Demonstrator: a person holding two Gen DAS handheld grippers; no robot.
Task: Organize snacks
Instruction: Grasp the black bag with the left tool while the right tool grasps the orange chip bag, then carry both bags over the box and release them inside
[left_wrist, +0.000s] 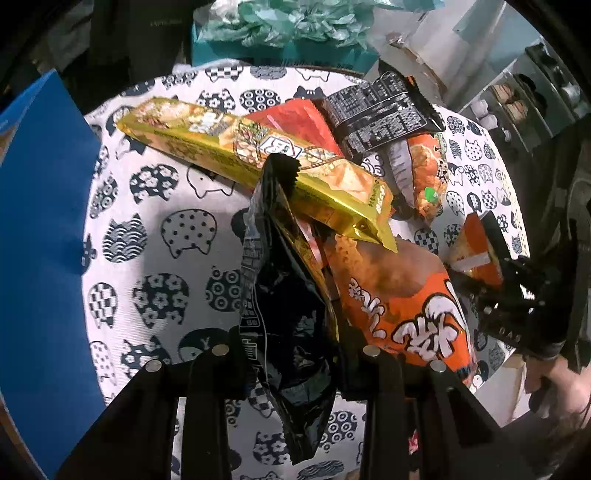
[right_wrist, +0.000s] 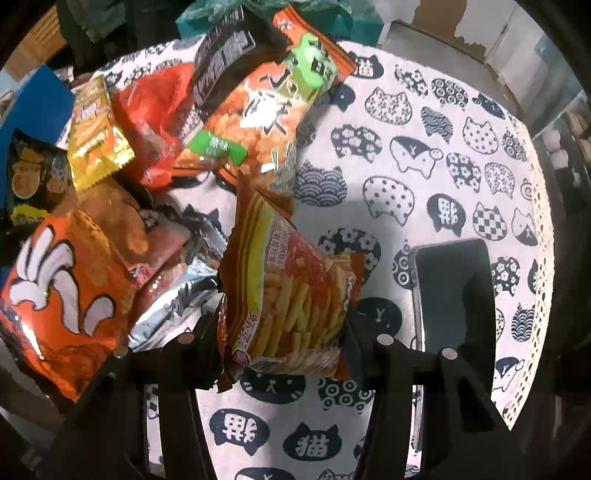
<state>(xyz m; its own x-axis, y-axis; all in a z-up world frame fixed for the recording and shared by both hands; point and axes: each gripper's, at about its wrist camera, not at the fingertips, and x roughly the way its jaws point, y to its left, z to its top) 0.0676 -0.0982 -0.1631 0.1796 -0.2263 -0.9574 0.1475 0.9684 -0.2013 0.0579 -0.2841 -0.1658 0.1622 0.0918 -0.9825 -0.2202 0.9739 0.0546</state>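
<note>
Round table (right_wrist: 461, 155) under a cat-print cloth: fills most of both views; bare cloth lies to the right of frame in the right wrist view and to the left of frame in the left wrist view.

Blue box (left_wrist: 40, 221): far left of the left wrist view, beside the table edge.

Snack heap (left_wrist: 295, 155): centre to upper right in the left wrist view, left half in the right wrist view. A long gold packet (left_wrist: 236, 147) lies diagonally across the top.

Phone (right_wrist: 454, 291): lower right of the right wrist view, flat on the cloth, well apart from the heap.

Left gripper (left_wrist: 291, 350): clenched on a black snack packet (left_wrist: 288, 288), long axis running straight up-frame from the jaws, its top edge overlapping the gold packet in this view.

Right gripper (right_wrist: 284, 347): grasping a potato-stick packet (right_wrist: 291, 291), long axis likewise pointing away from the jaws; the pads appear to press both side edges.

Judgement: each packet is already in its own claw; the bare cloth lies beside each.
</note>
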